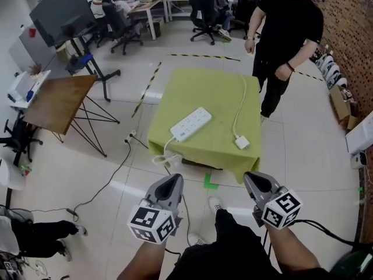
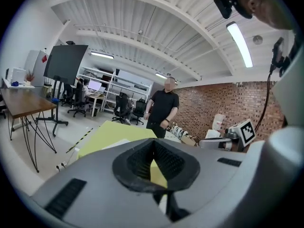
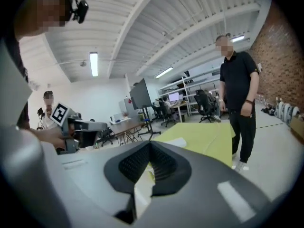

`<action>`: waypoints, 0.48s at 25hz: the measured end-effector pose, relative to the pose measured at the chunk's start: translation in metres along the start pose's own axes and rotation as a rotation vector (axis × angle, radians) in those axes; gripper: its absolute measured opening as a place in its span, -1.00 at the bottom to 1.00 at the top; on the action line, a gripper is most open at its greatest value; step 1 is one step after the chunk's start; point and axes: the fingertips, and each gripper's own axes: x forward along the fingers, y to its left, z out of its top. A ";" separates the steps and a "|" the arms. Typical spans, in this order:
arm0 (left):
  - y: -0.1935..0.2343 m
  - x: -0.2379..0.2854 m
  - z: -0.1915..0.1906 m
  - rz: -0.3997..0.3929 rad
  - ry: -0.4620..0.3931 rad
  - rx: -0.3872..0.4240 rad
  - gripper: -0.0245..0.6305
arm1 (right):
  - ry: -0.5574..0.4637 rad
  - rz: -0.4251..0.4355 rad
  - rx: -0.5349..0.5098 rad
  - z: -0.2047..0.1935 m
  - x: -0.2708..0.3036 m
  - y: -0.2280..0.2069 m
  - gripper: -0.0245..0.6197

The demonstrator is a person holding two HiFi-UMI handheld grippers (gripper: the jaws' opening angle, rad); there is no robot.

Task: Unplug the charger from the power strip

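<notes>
White tiled floor of an open workshop lies under me, and I hold both tools in front of me, short of the tabletop. My left tool has its jaws together with nothing between them. My right tool is likewise closed and empty. Ahead of both stands the small square tabletop, draped in yellow-green cloth. Nearest on it, close to the near right edge and almost straight ahead of my right tool, lies the white block-shaped charger. It rests flat on the cloth, well apart from the long white plastic power strip and in no socket that I can see. That strip lies a little further in and to the left, more in line with my left tool. Its long axis slants from near left to far right, and its own white cord drops over the near left edge. The charger's thin white cable runs away from me toward the far edge. Beyond the far right corner stands a person in black. As I judge it, the plug is already out and little is left to do; should either thing need handling, my right hand is the nearer to the charger and my left to the strip
</notes>
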 end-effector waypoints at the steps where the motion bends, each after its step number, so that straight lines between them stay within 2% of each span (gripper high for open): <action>1: -0.005 -0.003 -0.004 -0.002 0.004 0.003 -0.91 | -0.019 0.005 -0.003 0.001 -0.012 0.014 -0.92; 6: -0.034 -0.022 -0.025 -0.006 0.022 0.001 -0.91 | -0.021 0.015 0.008 -0.009 -0.073 0.059 -0.92; 12: -0.075 -0.039 -0.028 0.034 -0.016 0.009 -0.91 | 0.012 0.000 0.006 -0.036 -0.134 0.048 -0.92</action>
